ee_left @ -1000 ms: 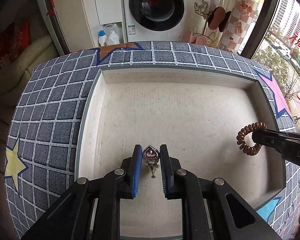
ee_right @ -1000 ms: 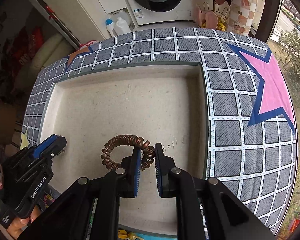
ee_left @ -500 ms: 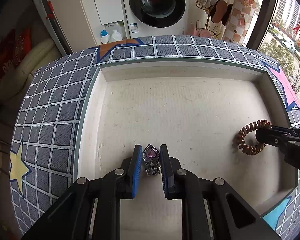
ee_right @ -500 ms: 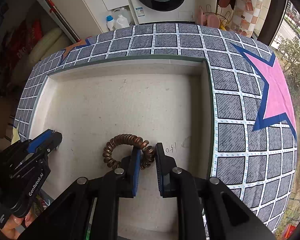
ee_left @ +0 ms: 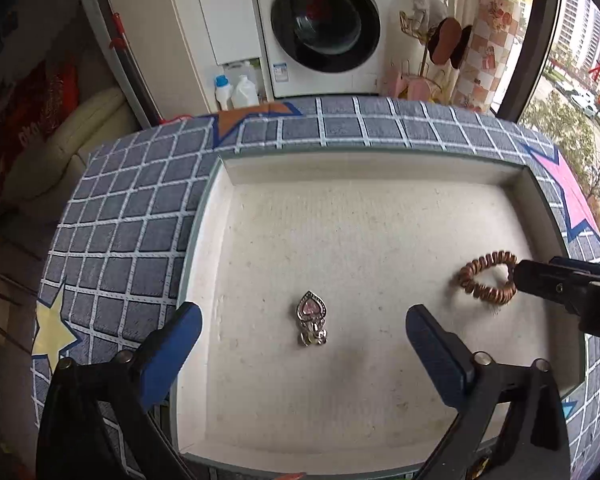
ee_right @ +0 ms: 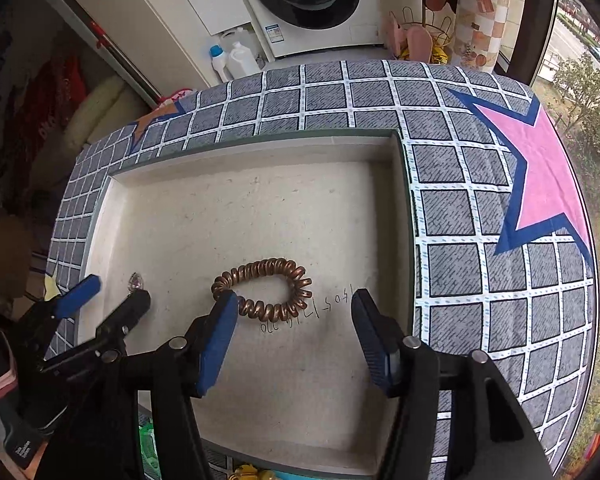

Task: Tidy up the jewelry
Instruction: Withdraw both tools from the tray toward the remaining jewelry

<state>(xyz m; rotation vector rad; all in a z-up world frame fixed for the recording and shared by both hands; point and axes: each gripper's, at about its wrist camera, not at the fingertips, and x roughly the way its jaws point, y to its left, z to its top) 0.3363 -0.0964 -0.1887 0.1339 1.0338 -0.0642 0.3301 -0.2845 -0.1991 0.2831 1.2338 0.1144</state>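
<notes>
A silver pendant with a pink heart stone (ee_left: 312, 322) lies on the cream floor of a shallow tray (ee_left: 360, 240). My left gripper (ee_left: 300, 336) is open around it, fingers well apart and not touching it. A copper spiral hair tie (ee_right: 264, 292) lies flat on the tray floor to the right. My right gripper (ee_right: 294, 320) is open above its near edge, holding nothing. The hair tie also shows in the left wrist view (ee_left: 486, 282), with the right gripper's tip beside it. The pendant shows small in the right wrist view (ee_right: 135, 281), by the left gripper.
The tray sits sunk in a grey checked cloth (ee_right: 460, 208) with a pink star (ee_right: 540, 172) and a yellow star (ee_left: 54, 334). Handwritten marks (ee_right: 300, 316) are on the tray floor. A washing machine (ee_left: 324, 28), detergent bottles (ee_left: 236, 90) and a rack (ee_left: 432, 56) stand behind.
Both grippers have opened. The left let go of the pendant and the right let go of the hair tie; both items now lie on the tray floor.
</notes>
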